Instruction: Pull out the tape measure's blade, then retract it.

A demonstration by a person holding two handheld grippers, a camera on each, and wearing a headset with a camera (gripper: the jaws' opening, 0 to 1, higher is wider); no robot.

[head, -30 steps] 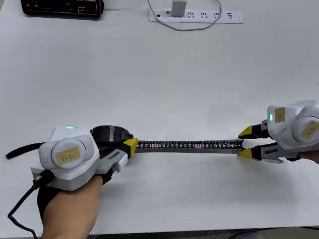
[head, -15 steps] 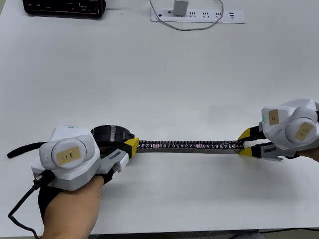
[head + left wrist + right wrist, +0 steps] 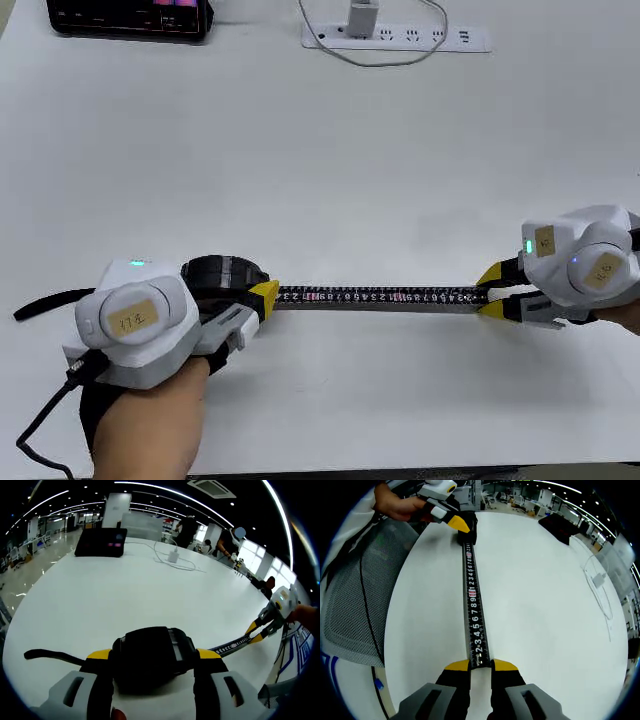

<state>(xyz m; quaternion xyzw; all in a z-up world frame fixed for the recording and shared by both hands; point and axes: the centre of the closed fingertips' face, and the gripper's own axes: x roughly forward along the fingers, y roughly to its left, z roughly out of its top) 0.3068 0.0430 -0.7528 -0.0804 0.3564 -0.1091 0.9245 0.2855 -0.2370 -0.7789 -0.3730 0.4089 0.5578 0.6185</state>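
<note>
The black tape measure case rests on the white table, and my left gripper is shut on it; in the left gripper view the case sits between the yellow-tipped jaws. Its blade runs out flat to the right, numbers up. My right gripper is shut on the blade's end, seen in the right gripper view as the blade entering between the yellow tips. The case's black wrist strap trails left.
A white power strip with a plugged adapter and cable lies at the table's far edge. A black device sits at the far left. A mesh chair back stands beside the table's near edge.
The right gripper has drifted slightly down and left along the blade line, still holding the blade's end. The left gripper and case have stayed put.
</note>
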